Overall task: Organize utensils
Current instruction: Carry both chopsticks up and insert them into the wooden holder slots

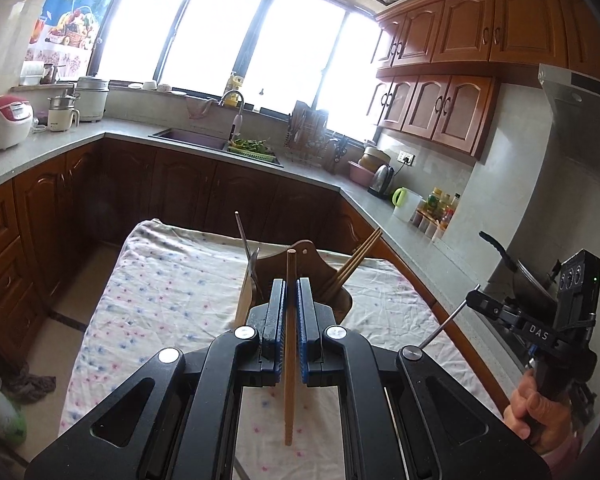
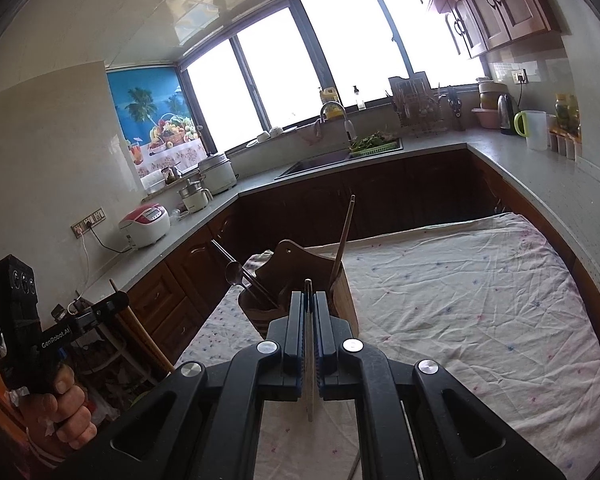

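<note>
My left gripper (image 1: 291, 286) is shut on a wooden chopstick (image 1: 290, 380) that stands upright between its pads, just in front of the brown wooden utensil holder (image 1: 300, 258). The holder has chopsticks (image 1: 356, 264) leaning right and a metal utensil (image 1: 246, 246) on the left. My right gripper (image 2: 308, 300) is shut on a thin metal utensil (image 2: 309, 368), held near the same holder (image 2: 296, 264), which shows a spoon (image 2: 234, 272) and a long utensil (image 2: 344, 240). The right gripper also shows in the left wrist view (image 1: 474, 300) with the metal handle (image 1: 446, 322).
The holder stands on a table under a floral cloth (image 1: 172, 280), also in the right wrist view (image 2: 460, 300). Counters wrap around: rice cooker (image 1: 4, 120), sink (image 1: 192, 138), kettle (image 1: 382, 180), green-handled jug (image 1: 406, 202), a wok (image 1: 532, 280) at right.
</note>
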A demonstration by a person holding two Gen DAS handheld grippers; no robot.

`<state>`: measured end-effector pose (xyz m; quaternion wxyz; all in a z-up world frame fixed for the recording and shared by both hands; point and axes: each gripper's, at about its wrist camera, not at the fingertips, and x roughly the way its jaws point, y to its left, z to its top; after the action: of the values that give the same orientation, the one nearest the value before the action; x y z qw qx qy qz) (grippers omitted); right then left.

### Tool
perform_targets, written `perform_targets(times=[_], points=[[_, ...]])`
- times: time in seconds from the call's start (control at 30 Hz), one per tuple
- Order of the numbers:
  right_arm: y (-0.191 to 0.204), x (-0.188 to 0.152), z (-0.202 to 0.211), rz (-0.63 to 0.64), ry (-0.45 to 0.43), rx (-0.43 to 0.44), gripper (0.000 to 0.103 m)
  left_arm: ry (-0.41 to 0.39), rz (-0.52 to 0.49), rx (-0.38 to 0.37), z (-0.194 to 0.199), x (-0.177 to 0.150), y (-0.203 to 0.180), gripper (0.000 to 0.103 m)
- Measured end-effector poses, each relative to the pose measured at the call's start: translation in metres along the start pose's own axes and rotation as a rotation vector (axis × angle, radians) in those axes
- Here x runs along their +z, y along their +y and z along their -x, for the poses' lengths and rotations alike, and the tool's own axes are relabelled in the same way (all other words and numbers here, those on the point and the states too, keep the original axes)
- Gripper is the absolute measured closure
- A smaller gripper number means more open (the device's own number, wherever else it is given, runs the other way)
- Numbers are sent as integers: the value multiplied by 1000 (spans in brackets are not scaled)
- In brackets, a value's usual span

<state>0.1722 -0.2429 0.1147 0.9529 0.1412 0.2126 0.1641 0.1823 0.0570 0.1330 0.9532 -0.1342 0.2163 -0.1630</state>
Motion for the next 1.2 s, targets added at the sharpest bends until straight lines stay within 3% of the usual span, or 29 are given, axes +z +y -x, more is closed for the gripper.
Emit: perform_targets(times=[0.73, 1.2], points=[[7, 71, -23, 35, -127, 16, 99, -174, 23, 45, -26, 74, 5, 99], [-4, 97, -58, 21, -159, -3, 99, -202, 78, 108, -81, 86, 21, 99]])
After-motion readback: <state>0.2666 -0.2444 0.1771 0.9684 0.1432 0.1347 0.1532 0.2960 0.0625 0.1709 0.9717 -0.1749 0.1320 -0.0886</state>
